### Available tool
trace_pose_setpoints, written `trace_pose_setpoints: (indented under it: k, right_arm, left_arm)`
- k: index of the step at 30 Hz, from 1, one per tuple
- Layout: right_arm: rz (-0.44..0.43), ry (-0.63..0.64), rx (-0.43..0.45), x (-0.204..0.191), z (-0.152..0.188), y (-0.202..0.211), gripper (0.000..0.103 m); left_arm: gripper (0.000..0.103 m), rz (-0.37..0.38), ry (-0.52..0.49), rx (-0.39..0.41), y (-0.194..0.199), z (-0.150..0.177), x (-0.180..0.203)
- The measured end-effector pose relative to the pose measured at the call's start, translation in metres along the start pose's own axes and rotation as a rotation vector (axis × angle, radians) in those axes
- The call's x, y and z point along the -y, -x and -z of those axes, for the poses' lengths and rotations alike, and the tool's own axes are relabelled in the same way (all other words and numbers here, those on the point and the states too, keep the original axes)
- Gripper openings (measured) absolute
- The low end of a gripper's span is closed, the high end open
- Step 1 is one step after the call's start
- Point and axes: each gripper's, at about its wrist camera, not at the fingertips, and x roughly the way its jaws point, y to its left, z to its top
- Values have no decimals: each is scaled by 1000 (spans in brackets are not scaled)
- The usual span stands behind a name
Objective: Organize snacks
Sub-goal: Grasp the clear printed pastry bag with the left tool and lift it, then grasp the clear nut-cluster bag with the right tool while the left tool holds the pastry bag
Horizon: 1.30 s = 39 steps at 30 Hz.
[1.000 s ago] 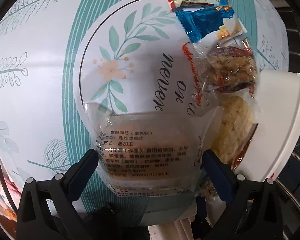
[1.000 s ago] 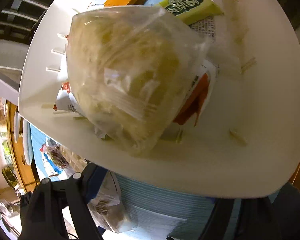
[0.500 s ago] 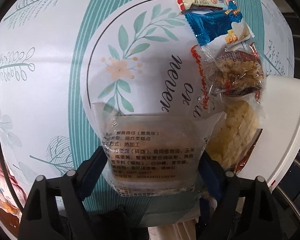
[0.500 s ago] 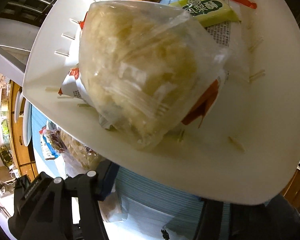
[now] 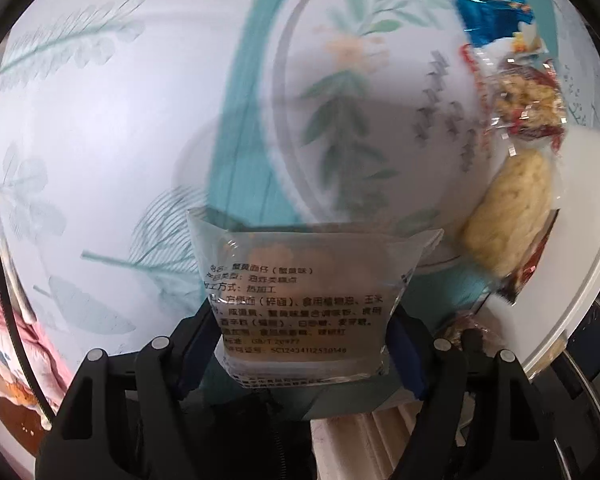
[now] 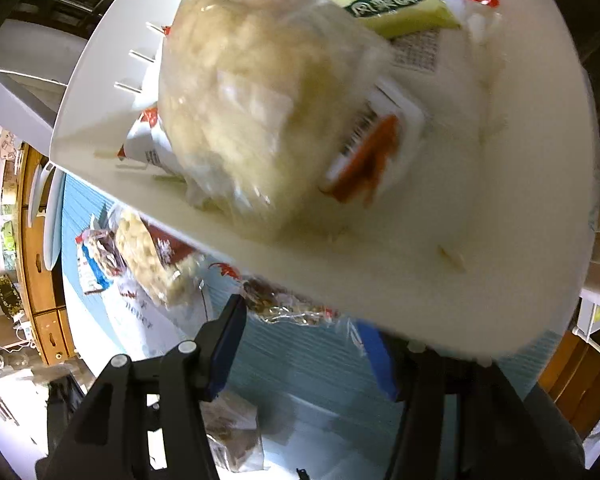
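Since it's bound for the white plastic tray [image 5: 580, 240] at right, left gripper [image 5: 306, 334] pinches the clear printed snack packet [image 5: 300, 300]; right gripper [image 6: 304, 344] gapes empty.

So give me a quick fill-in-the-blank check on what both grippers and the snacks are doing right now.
1. The left gripper is shut on a clear packet with black ____ printing.
2. The big clear bag of pale yellow noodle snack lies in the white plastic ____.
3. The light green packet lies in the tray's ____ part in the right wrist view.

Missing words: Chinese; tray; upper
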Motion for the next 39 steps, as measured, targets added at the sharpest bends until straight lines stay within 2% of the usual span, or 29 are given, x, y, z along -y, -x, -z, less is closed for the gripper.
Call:
trace_pose_setpoints:
  k: [3,4,5,6,7,13,22,26,30,31,33,35,39]
  right_arm:
    - [3,10,-18,0,11,2,57]
    - [2,17,-24,-2,16,4,53]
    - [5,21,-28,-3,19,5,21]
    - [-15,34,-47,-5,25,6,9]
    - [-23,49,-68,-9,31,7,4]
    - [-62,85,-78,-24,50,12,3]
    - [-94,192,-80,-53,55,11,3]
    - [-117,303,-65,-60,62,15,4]
    - [-125,404,-37,-53,66,22,4]
    - [-120,432,-26,-51,66,22,6]
    - [-118,469,-6,-42,65,27,18]
    - [-113,483,30,-34,65,30,44]
    - [-98,572,142,-32,63,35,51]
  left_arm:
    - [73,-3,8,-16,1,7,-16]
    - [73,-3,7,-16,1,10,-21]
    - [73,-4,3,-16,3,14,-27]
    - [73,-3,-4,-15,5,16,-30]
    - [73,0,-12,-11,8,20,-35]
    - [73,16,-22,31,24,35,-56]
    - [73,84,-23,174,77,42,-93]
    - [73,107,-89,275,100,57,-94]
    - [73,107,-165,359,113,57,-87]
    - [73,106,-180,374,115,58,-87]
    - [73,105,-208,407,121,59,-85]
    - [73,99,-230,429,123,60,-83]
    - [73,84,-271,456,118,62,-75]
